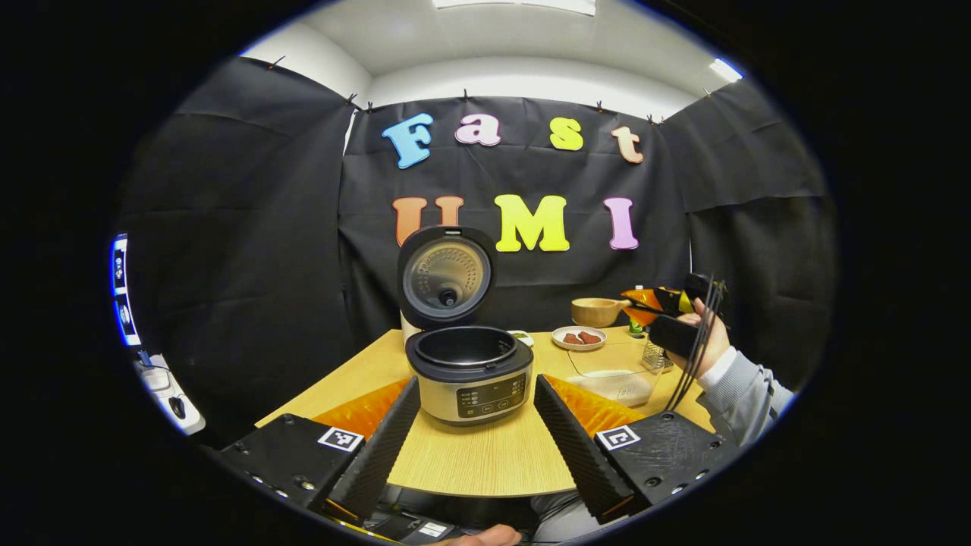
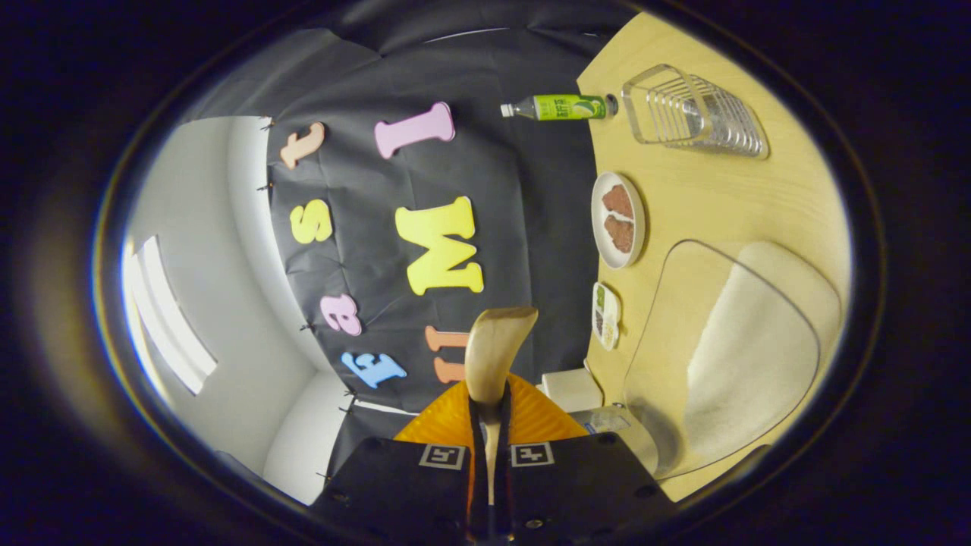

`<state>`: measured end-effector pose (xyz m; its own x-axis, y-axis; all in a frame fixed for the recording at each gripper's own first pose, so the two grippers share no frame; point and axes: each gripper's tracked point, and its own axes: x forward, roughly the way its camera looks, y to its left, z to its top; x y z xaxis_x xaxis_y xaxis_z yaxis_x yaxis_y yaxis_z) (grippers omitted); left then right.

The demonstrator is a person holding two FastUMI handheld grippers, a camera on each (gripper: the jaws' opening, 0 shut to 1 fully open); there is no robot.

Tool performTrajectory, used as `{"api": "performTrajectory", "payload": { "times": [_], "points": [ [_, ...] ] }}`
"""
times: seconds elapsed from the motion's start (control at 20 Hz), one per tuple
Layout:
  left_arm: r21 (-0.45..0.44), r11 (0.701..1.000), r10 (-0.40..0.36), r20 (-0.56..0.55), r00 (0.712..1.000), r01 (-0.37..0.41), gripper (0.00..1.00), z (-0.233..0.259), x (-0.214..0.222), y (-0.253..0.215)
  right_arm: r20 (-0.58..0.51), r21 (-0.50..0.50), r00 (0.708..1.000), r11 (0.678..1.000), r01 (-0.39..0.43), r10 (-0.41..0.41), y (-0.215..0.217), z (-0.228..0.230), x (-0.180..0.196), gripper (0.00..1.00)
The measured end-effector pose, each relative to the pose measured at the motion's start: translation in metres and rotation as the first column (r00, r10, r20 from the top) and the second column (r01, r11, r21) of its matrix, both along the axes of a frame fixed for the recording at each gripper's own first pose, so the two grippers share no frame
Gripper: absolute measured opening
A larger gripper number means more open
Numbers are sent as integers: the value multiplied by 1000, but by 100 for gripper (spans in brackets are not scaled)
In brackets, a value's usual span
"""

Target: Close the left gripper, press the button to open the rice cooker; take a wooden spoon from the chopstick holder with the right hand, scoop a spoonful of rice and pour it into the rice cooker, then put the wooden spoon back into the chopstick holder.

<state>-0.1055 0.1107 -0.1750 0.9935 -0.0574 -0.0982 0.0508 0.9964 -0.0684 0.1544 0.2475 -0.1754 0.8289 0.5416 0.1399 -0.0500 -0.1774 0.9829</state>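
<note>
Pale wooden spoon [image 2: 497, 345] is clamped by the right gripper [image 2: 489, 425], bowl turned sideways. Left gripper [image 1: 474, 425] is spread wide before the open-lidded rice cooker [image 1: 469, 371].

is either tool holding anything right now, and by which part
The right tool is shut on the light-brown wooden spoon, gripping its narrow handle, with the bowl end sticking out ahead of the fingers. The left tool is open and holds nothing.

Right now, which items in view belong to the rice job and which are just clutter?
Job:
- rice cooker, lid up
- wooden spoon, clamped in the right hand-held gripper
- rice container
- chopstick holder
- left hand-held gripper, open

Clutter:
- green bottle
- plate of brown food
- small dish
</note>
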Motion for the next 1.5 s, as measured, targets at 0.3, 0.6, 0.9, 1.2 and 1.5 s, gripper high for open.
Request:
{"api": "performTrajectory", "payload": {
  "times": [0.3, 0.6, 0.9, 1.2, 1.5],
  "points": [
    [30, 1000, 2, 14, 1000, -3, 96, 2, -17, 12, 39, -30, 999, 999, -31, 32, 59, 45, 5, 8],
    [25, 1000, 4, 16, 1000, -4, 96, 1, -29, 20, 84, -247, 993, 967, -55, 78, 121, 64, 3, 9],
    [10, 1000, 3, 8, 1000, -3, 96, -2, -27, 29, 203, -530, 974, 848, 27, 96, 155, 90, 10, 9],
    [-1, 1000, 12, -2, 1000, -12, 96, -12, -25, 34, 307, -690, 941, 715, 115, 145, 185, 108, 6, 10],
    [-9, 999, 45, -18, 999, -45, 96, -22, -25, 43, 346, -816, 920, 544, 198, 183, 202, 101, -6, 10]
  ]
}}
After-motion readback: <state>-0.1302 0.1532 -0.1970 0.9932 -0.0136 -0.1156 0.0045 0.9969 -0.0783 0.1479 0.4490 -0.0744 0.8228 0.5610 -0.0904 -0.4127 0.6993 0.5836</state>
